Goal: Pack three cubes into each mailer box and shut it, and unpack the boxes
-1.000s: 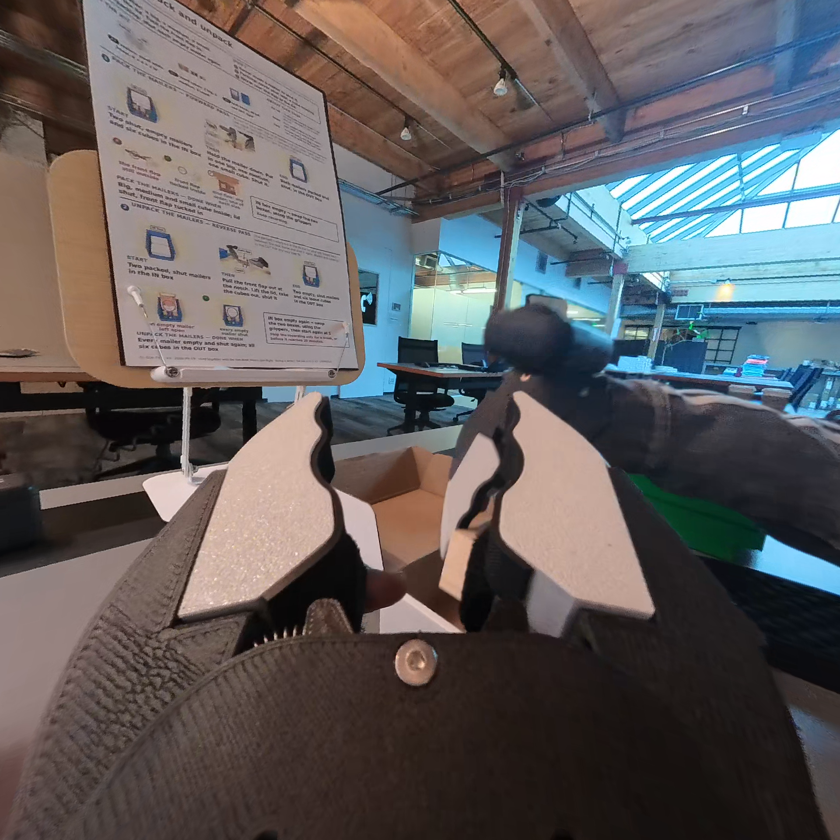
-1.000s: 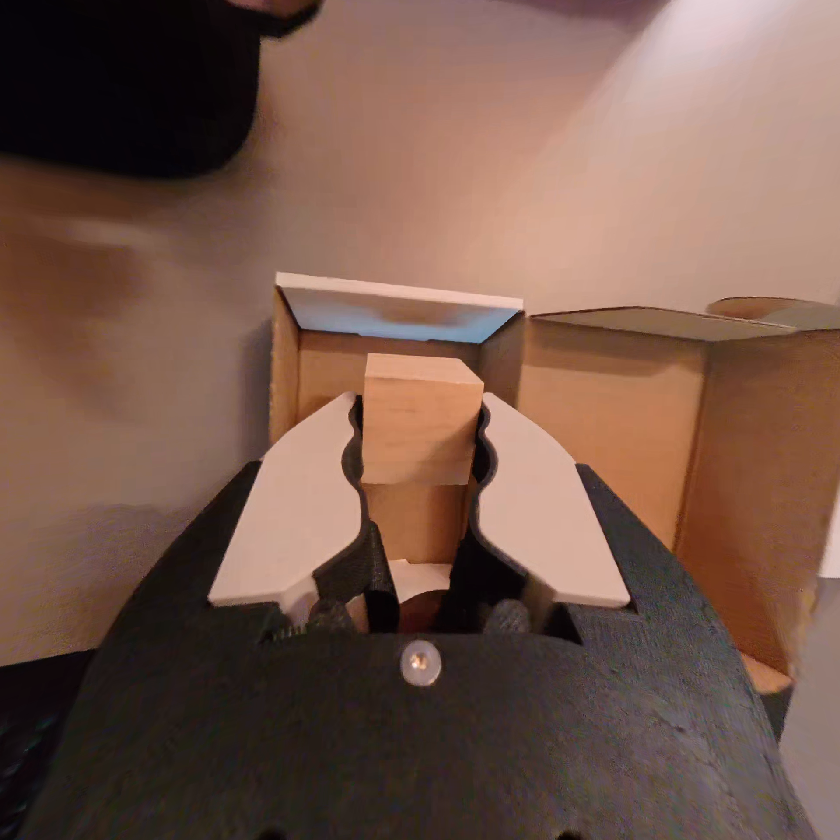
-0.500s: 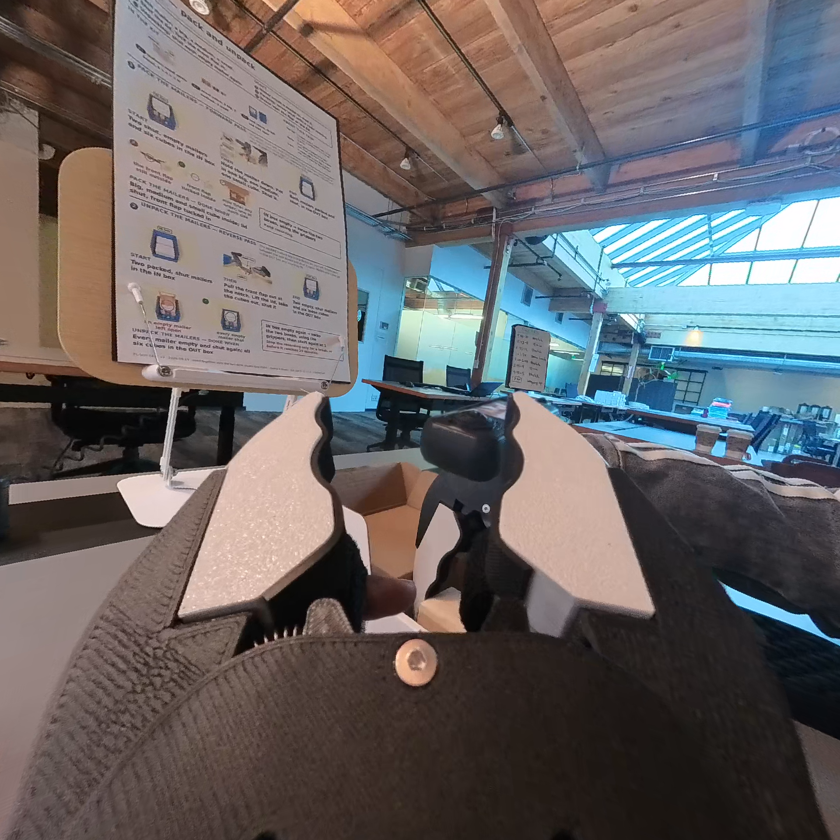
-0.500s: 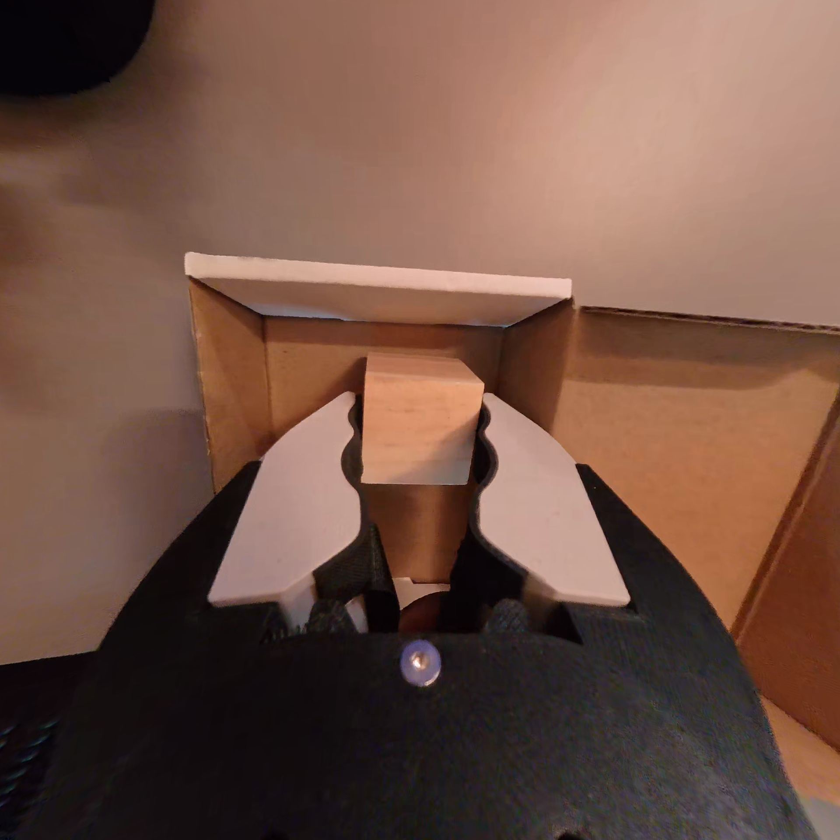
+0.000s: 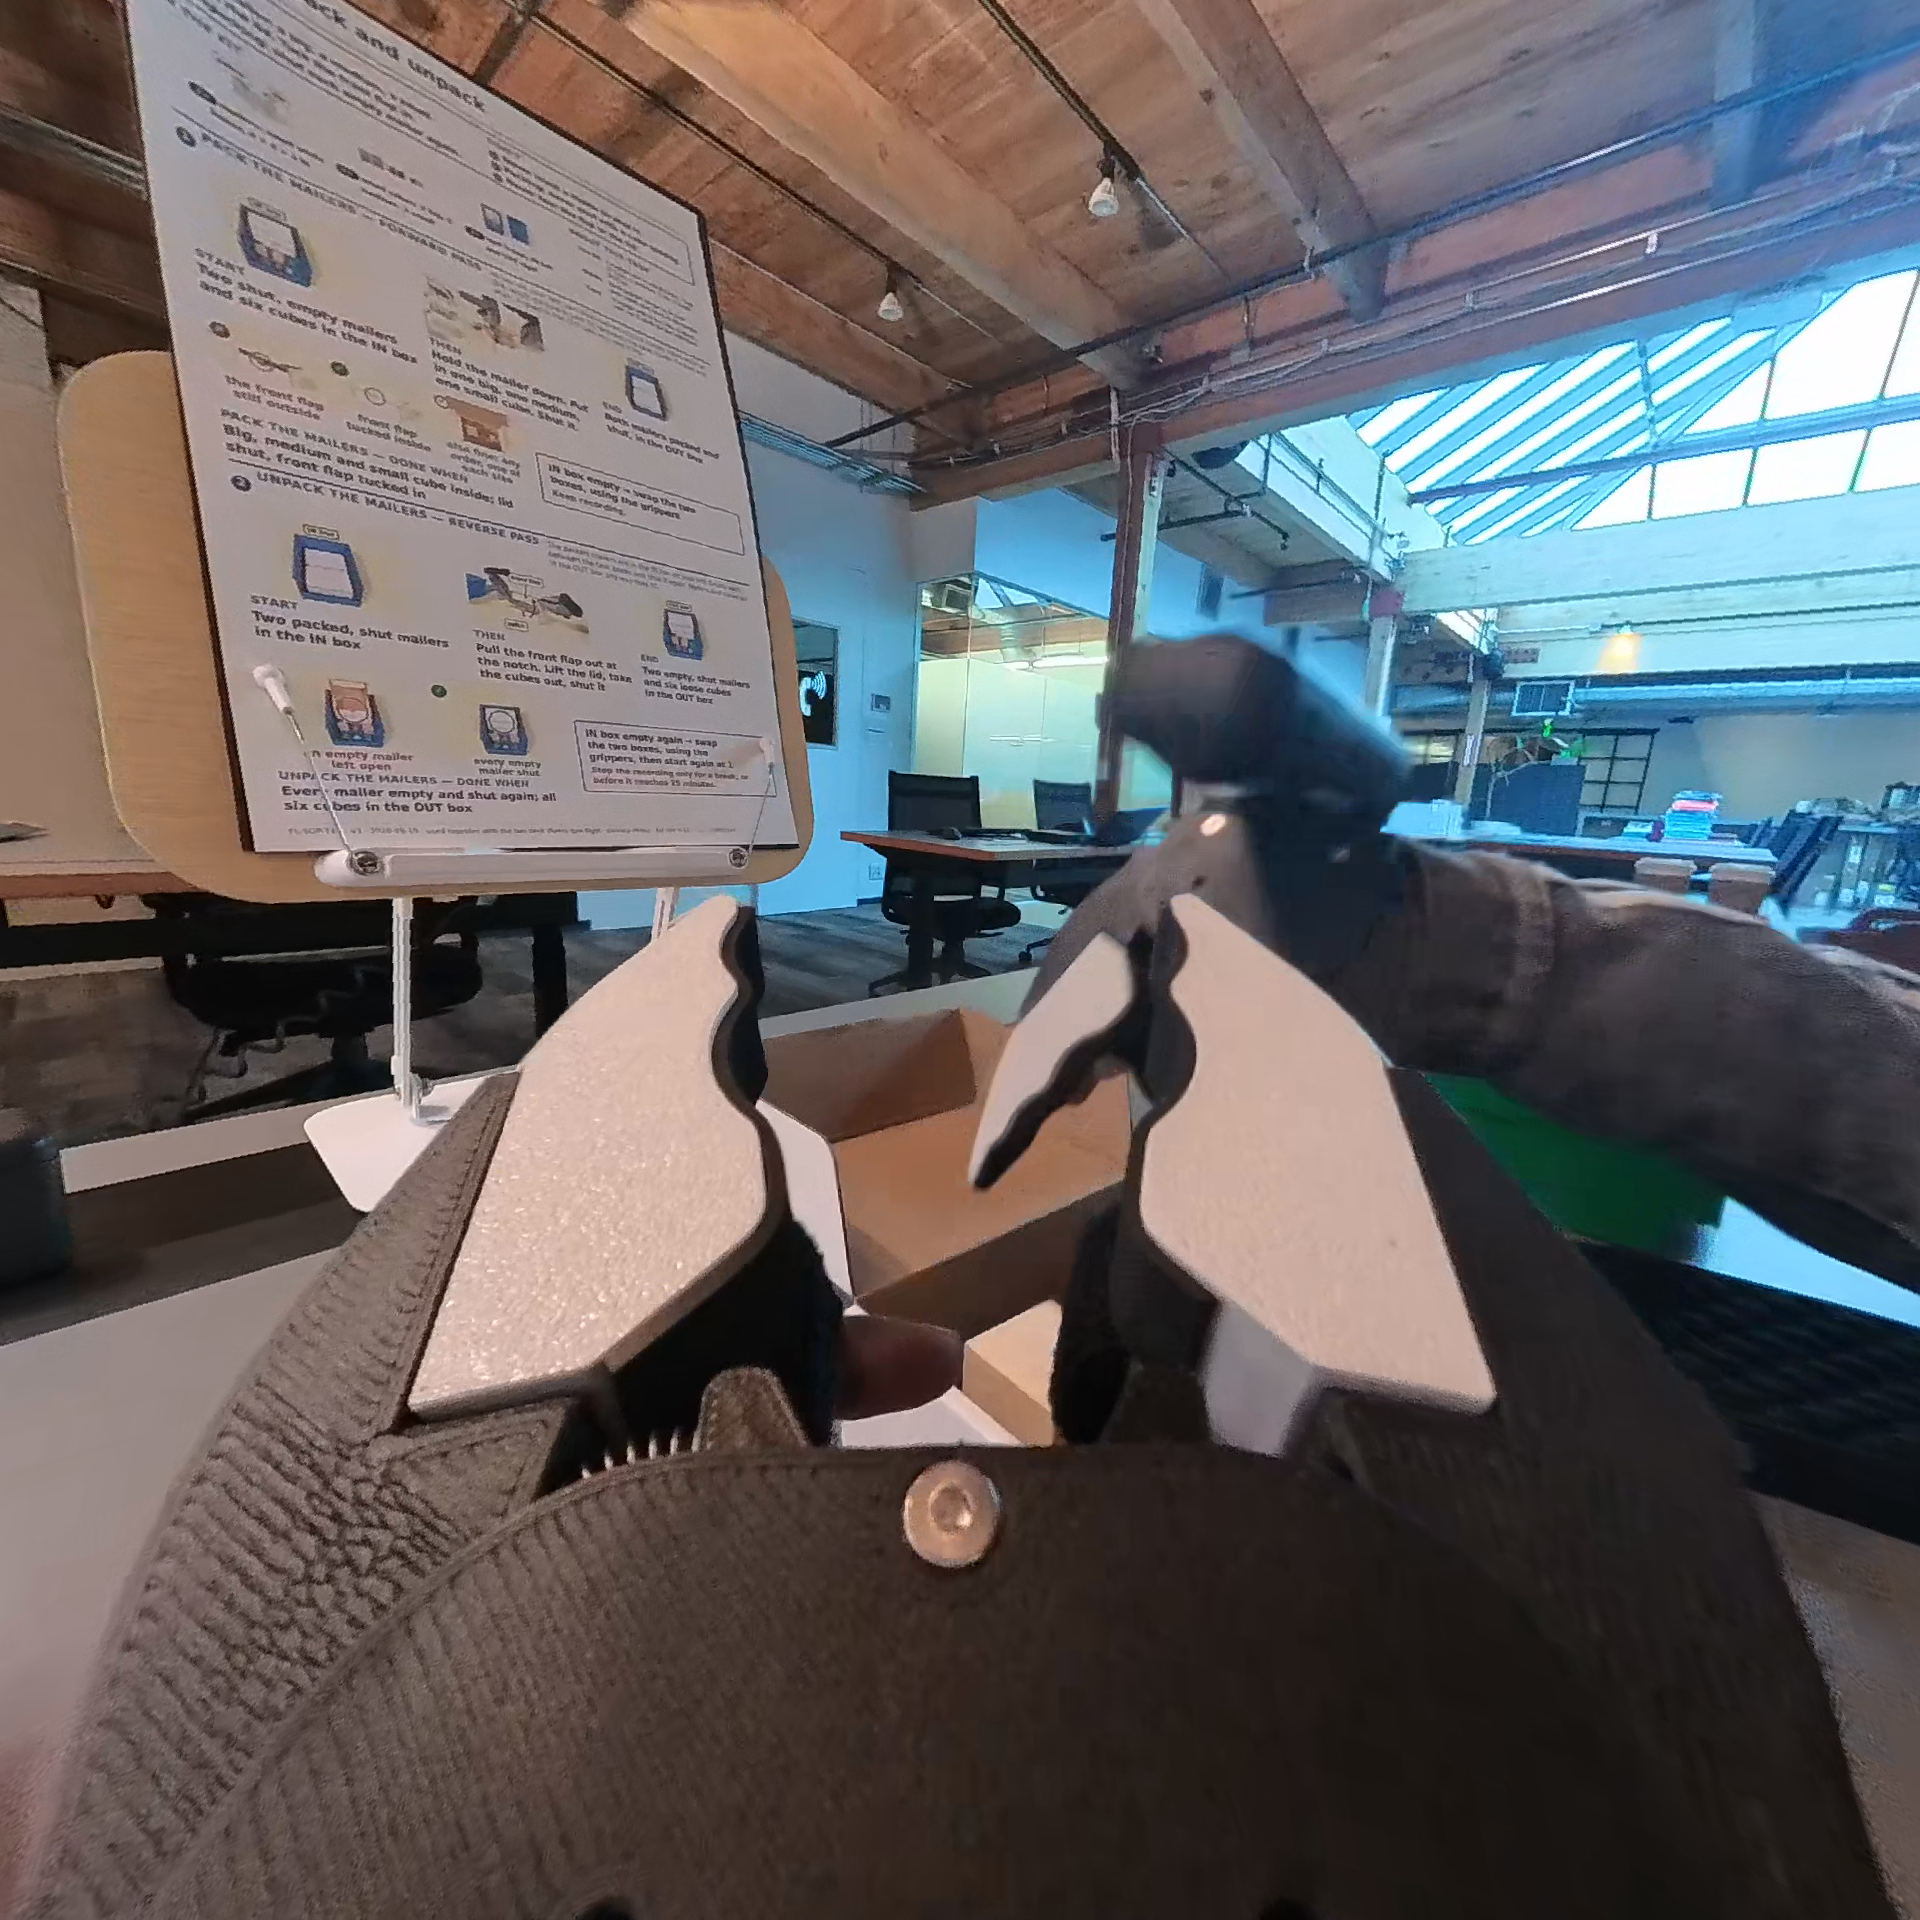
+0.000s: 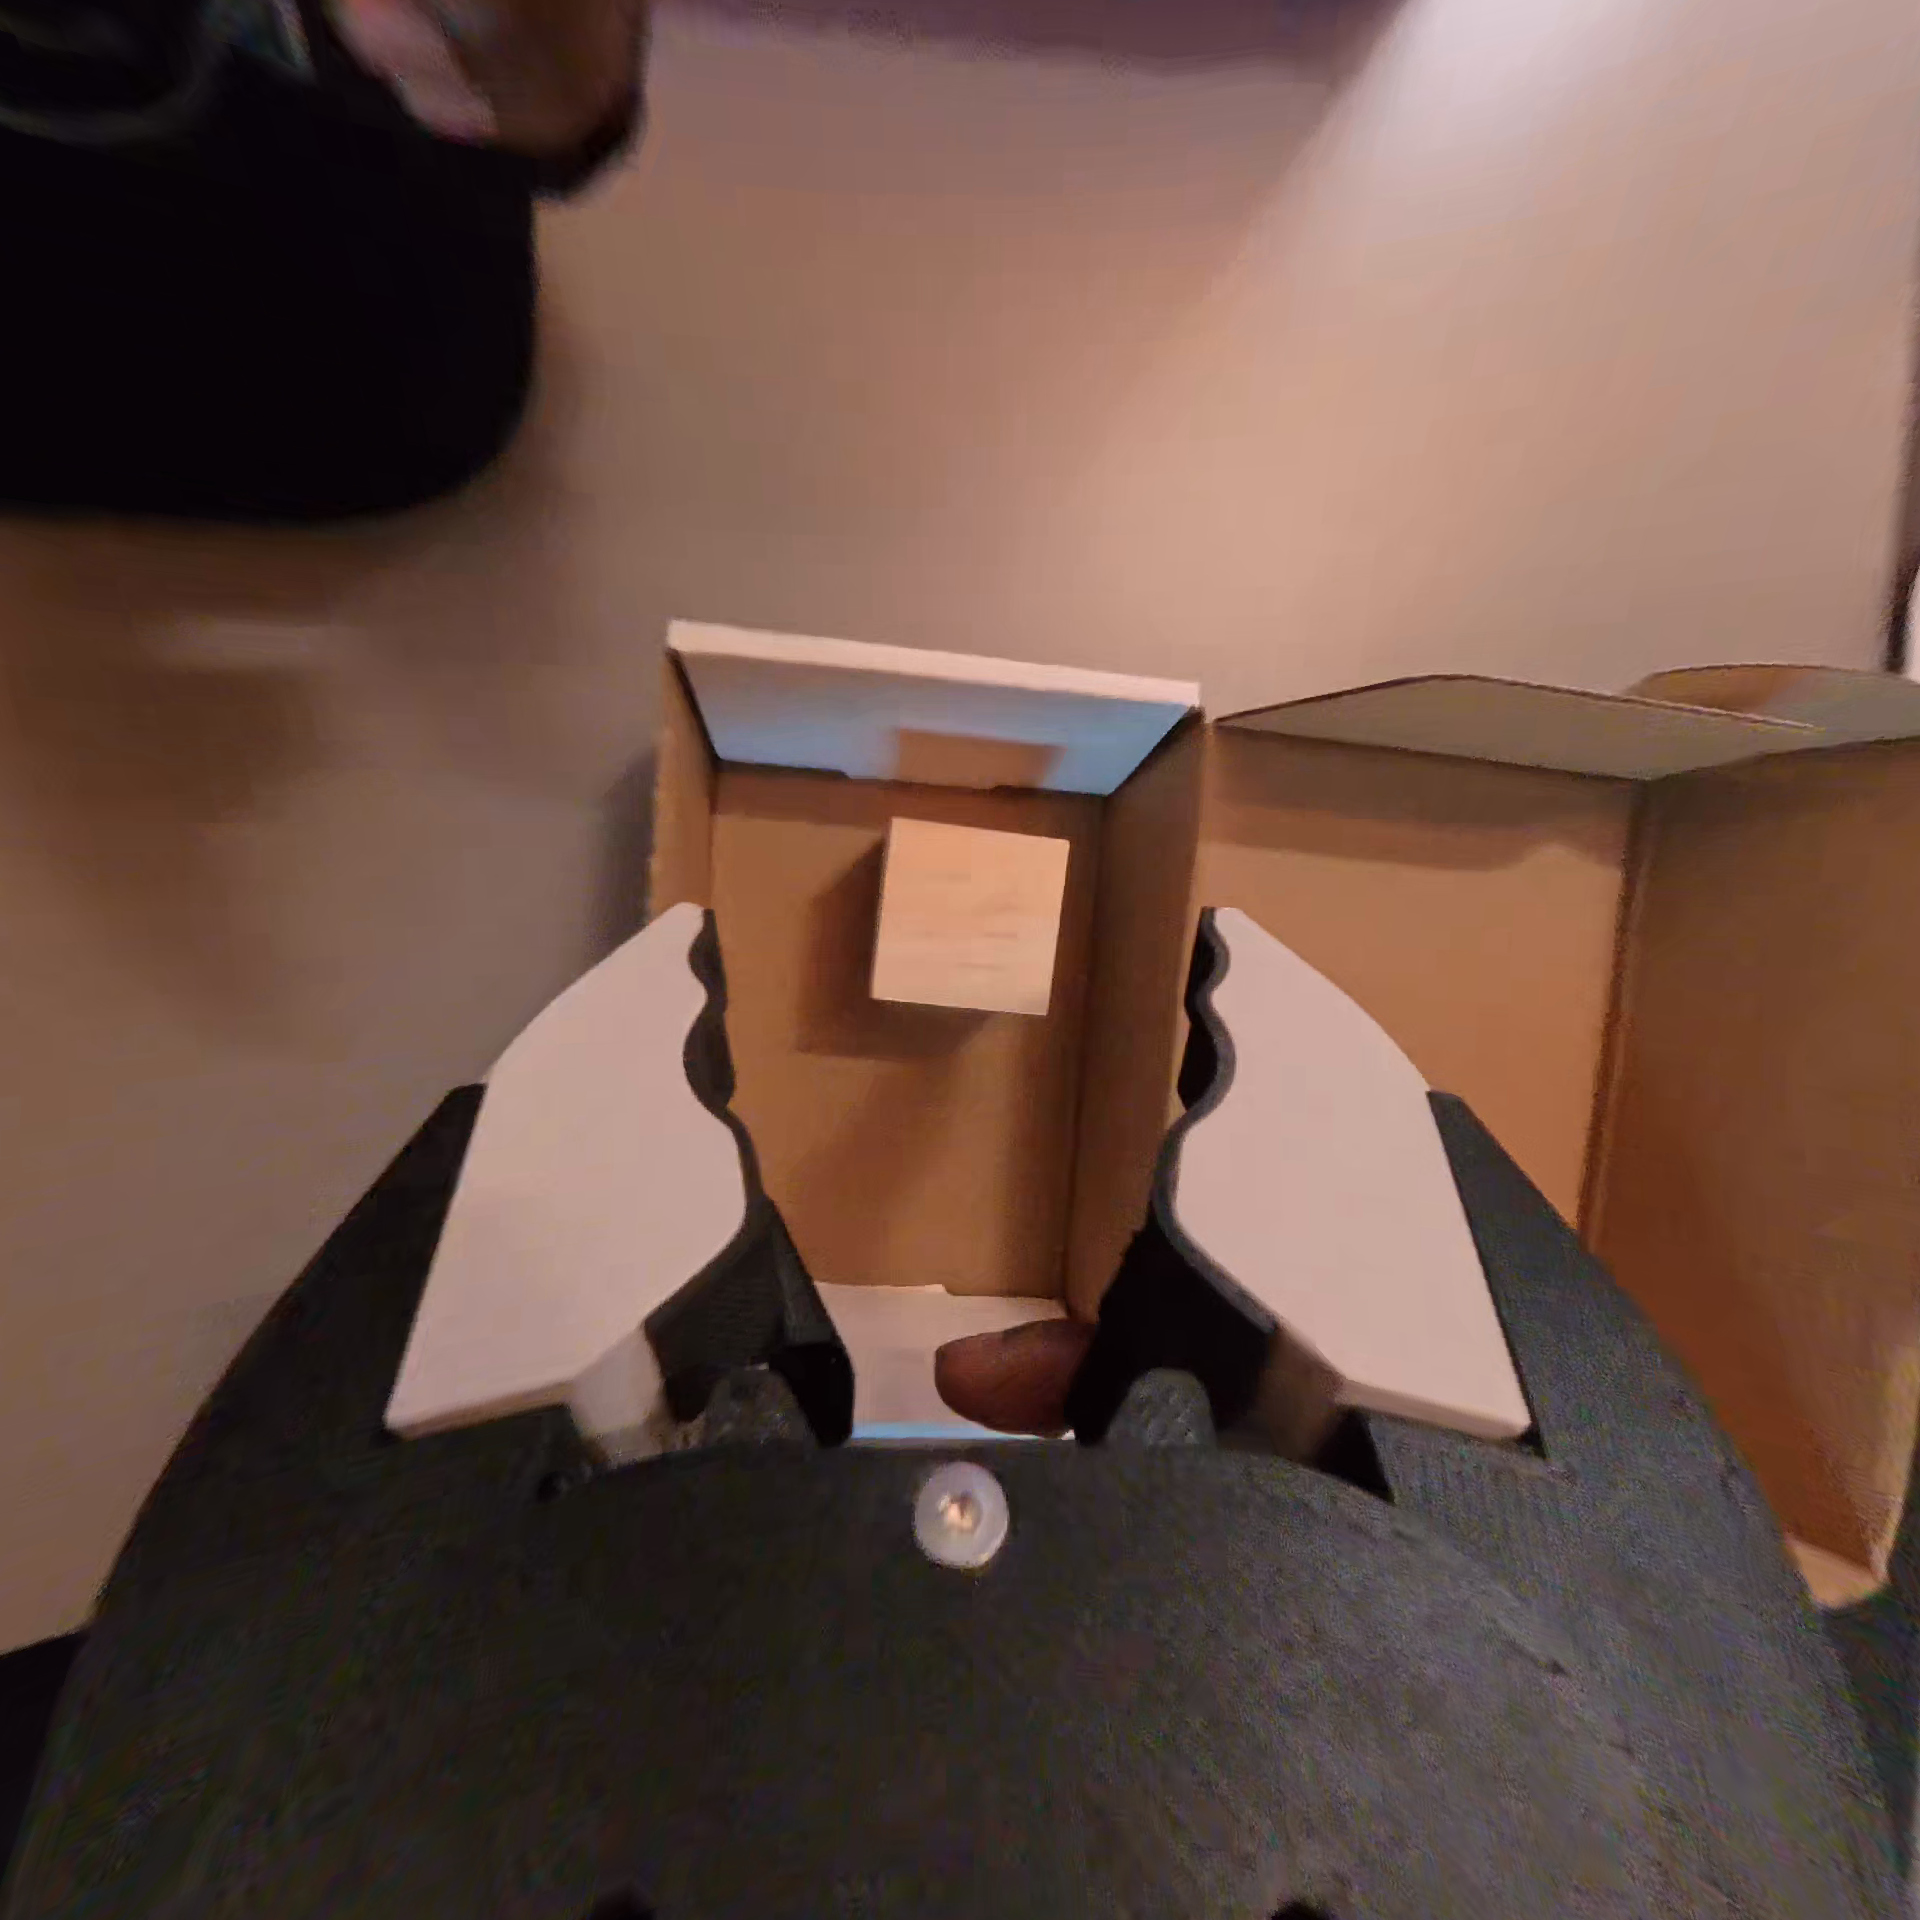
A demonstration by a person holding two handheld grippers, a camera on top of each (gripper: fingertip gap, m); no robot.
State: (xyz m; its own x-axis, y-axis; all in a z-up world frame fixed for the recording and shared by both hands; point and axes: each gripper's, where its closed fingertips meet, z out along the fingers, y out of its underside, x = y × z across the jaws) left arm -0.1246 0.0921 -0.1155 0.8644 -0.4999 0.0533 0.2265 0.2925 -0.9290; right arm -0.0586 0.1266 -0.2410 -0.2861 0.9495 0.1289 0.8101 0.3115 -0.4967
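Note:
An open cardboard mailer box [image 6: 1132, 1039] lies on the table with its lid [image 6: 1403, 935] folded out to the right. One pale wooden cube [image 6: 971, 914] lies on the box floor near the far wall. My right gripper [image 6: 951, 920] hangs open and empty above the box, jaws wide on either side of the cube. In the left wrist view the box [image 5: 914, 1153] sits just beyond my left gripper [image 5: 951, 914], which is open at the box's near wall. The right gripper's white finger [image 5: 1049, 1060] points down into the box.
A printed sheet on a stand [image 5: 447, 468] is at the back left of the grey table [image 5: 156, 1455]. A green bin [image 5: 1558, 1174] and a black mat [image 5: 1766, 1382] lie to the right, under a person's dark sleeve [image 5: 1662, 1039].
My right gripper was shut on the cube and lowered it into the box; now it has opened, let the cube go and pulled back up. My left gripper stays in place.

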